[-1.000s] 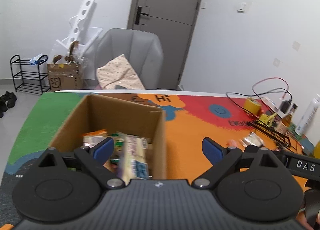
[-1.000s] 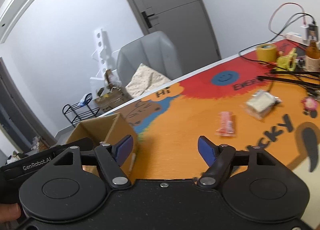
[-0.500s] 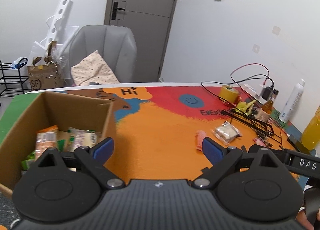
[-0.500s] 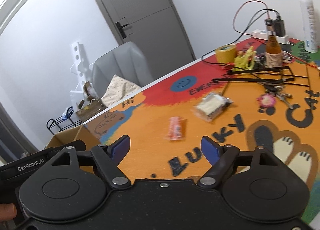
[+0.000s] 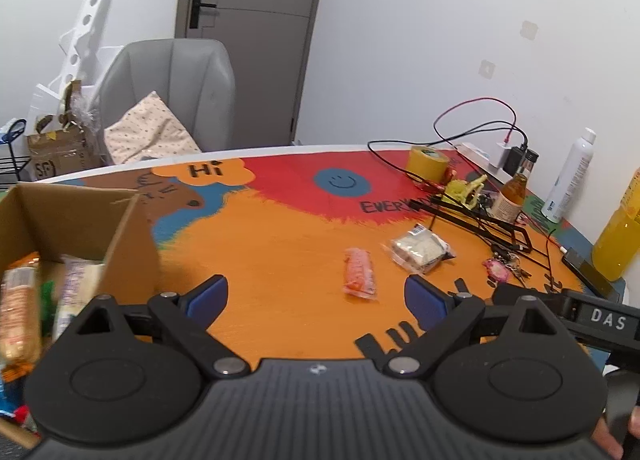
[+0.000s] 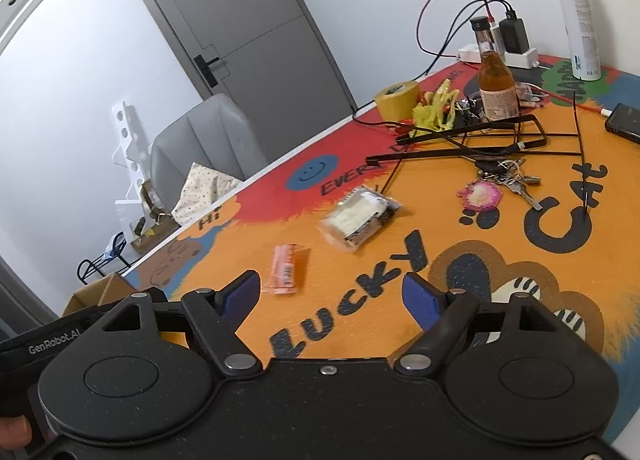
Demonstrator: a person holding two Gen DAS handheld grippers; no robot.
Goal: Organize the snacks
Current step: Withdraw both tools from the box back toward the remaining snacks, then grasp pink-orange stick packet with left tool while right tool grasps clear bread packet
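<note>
Lying flat on the desk (image 5: 280, 260), the orange packet (image 5: 359, 270) sits at eleven o'clock of the clear-wrapped snack (image 5: 419, 250); both grippers' fingers (image 5: 424, 302) gape, holding nothing.

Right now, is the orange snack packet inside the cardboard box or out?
Out. The orange snack packet lies flat on the table, apart from the cardboard box.

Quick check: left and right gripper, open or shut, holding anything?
Left gripper: open, holding nothing.
Right gripper: open, holding nothing.
</note>
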